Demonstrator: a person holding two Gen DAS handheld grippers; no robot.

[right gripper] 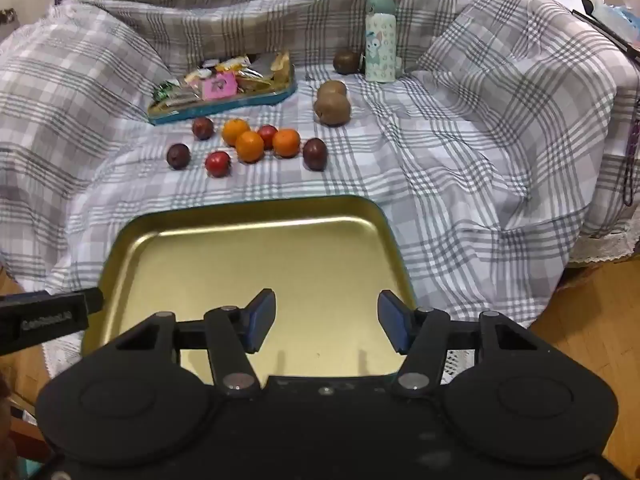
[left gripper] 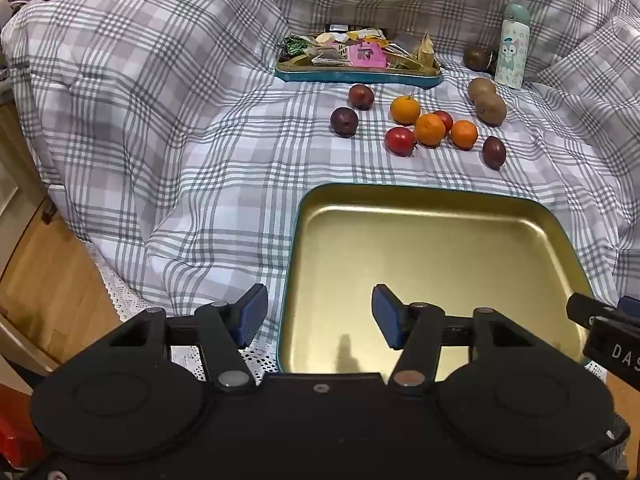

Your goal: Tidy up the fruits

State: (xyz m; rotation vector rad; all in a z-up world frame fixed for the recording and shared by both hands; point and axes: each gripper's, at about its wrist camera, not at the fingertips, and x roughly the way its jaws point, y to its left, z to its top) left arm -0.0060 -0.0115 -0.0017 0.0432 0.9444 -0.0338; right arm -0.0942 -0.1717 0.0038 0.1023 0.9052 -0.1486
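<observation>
**Fruit loose on cloth, gold tray bare, both claws wide**

Fruit sits mid-cloth, beyond the gold tray [left gripper: 432,240], none in it. Three oranges [left gripper: 429,129] clustered w/ two red tomatoes [left gripper: 400,141] touching them. Dark plums [left gripper: 344,121] spread round the cluster: two on the left, one [left gripper: 494,152] on the right. Two kiwis [left gripper: 491,109] touching each other farther back, near the pastel bottle [left gripper: 513,46], which stands upright; one more dark brown fruit [left gripper: 477,58] just beside the bottle. Teal tin [left gripper: 356,75] full of wrappers lies at the back, apart from the fruit. All on a checked cloth [left gripper: 160,120].

Left gripper [left gripper: 320,318] hovers over the tray's near-left edge, jaws wide, nothing between. Right gripper [right gripper: 327,320] over the tray's near side, jaws also wide, holding nothing.
</observation>
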